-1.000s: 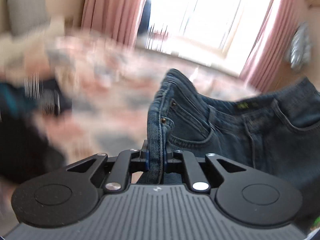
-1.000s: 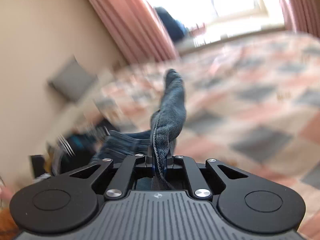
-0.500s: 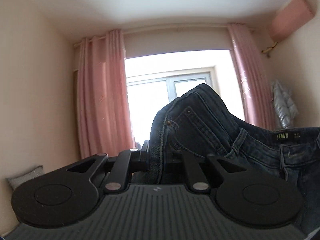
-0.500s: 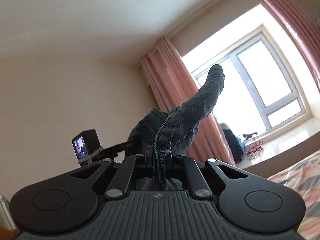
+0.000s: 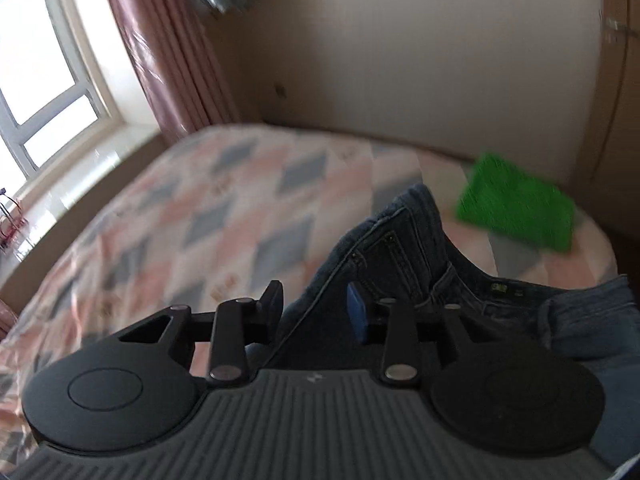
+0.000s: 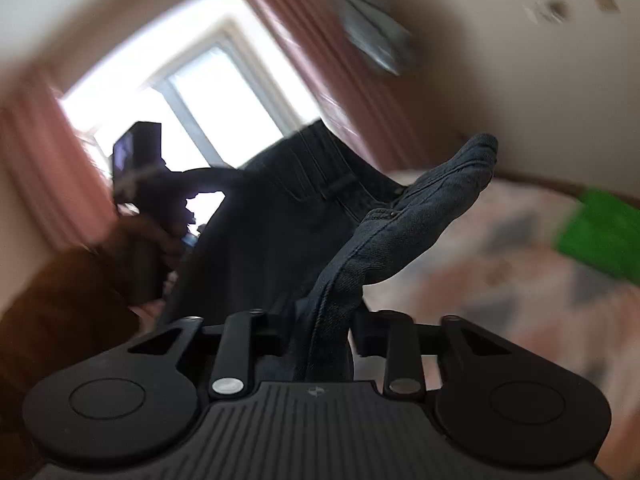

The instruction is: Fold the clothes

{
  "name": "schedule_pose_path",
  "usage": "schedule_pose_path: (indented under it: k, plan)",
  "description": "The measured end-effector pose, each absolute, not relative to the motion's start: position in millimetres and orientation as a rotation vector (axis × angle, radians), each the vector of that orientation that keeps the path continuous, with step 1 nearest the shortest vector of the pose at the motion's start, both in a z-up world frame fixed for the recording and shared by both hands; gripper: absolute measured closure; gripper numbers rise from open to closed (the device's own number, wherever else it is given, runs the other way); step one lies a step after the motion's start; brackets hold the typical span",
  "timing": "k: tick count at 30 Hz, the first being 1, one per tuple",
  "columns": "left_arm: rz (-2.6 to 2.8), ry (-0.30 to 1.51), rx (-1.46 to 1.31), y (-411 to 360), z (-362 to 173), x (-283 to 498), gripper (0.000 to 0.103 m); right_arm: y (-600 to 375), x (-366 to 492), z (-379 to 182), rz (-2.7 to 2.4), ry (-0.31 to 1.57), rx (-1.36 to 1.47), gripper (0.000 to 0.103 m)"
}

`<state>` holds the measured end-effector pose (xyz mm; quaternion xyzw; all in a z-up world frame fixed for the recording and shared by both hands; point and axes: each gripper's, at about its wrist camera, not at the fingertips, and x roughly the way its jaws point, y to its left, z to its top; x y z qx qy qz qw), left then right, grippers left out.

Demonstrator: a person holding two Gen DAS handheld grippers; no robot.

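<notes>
Dark blue jeans (image 5: 404,252) lie waistband-up in front of my left gripper (image 5: 316,308). Its jaws stand apart, with the denim loose between them. The waistband label and a pocket show to the right. In the right wrist view the same jeans (image 6: 404,220) rise in a fold from between the parted jaws of my right gripper (image 6: 320,332), above the bed. The other gripper (image 6: 140,168) and the hand holding it show dark at the left against the window.
A bed (image 5: 192,216) with a pink, grey and white diamond-patterned cover lies below. A bright green folded cloth (image 5: 516,208) sits at its far right corner. Pink curtains (image 5: 168,52) and a window (image 5: 36,72) stand at the left, and a beige wall lies behind.
Both grippers have swung down from facing the ceiling and window to facing the bed. Both sets of jaws, shut on the denim before, now stand apart.
</notes>
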<state>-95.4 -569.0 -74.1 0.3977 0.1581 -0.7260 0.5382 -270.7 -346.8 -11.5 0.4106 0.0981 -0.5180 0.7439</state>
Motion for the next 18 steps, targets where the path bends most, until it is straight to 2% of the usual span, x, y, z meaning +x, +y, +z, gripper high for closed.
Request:
schedule_pose_path:
  k: [1,3,5,7,9,15,18]
  plan:
    - [-1.725,0.416,0.994,-567.0,-107.2,-109.5,0.071,-354.2,-291.0,-42.9,-1.187,0.306,0.998,0.055]
    - [-1.713,0.555,1.004,-549.8,-153.1,-119.4,0.071,-360.2,-334.2,-88.4,-1.228,0.368,1.169,0.055]
    - [-1.659,0.704,0.952,-518.3,-182.2,-91.4,0.071,-364.9,-371.5,-124.2,-1.254,0.415,1.294,0.054]
    - [-1.565,0.804,0.91,-480.6,-200.5,-54.8,0.07,-369.4,-397.5,-147.9,-1.274,0.467,1.346,0.049]
    - [-1.419,0.88,0.882,-416.7,-204.0,-1.4,0.07,-366.2,-409.9,-172.8,-1.254,0.528,1.39,0.043]
    - [-0.882,1.137,0.755,-231.0,-229.6,114.5,0.073,-389.4,-420.0,-231.1,-1.116,0.692,1.473,0.043]
    - [-0.668,1.197,0.63,-146.9,-231.0,142.2,0.072,-414.9,-400.6,-242.2,-1.051,0.804,1.42,0.043]
